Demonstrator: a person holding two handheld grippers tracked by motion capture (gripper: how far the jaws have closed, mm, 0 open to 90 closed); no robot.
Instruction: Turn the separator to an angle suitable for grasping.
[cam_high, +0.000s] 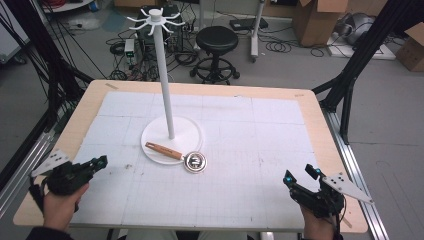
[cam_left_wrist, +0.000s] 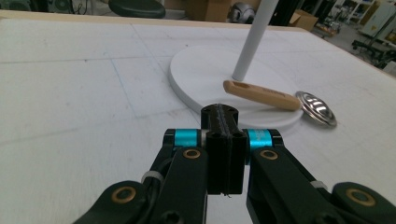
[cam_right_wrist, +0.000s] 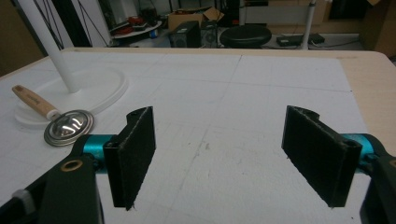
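Nearest the person, the left gripper (cam_high: 100, 161) is held with jaws pressed together and the right gripper (cam_high: 302, 175) with jaws spread wide, both empty and well short of the white stand (cam_high: 171, 135). A ladle (cam_high: 177, 155) is laid across the stand's round base, its steel bowl just off the rim; it is judged light, rigid and slippery at the bowl, best gripped by the wooden handle. Beyond the stand, the white gridded table (cam_high: 260, 150) is followed by a stool, boxes and cables.

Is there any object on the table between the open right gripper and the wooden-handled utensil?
Nothing visible stands between them. The right gripper faces bare white mat up to the utensil, whose handle rests on the stand's base.
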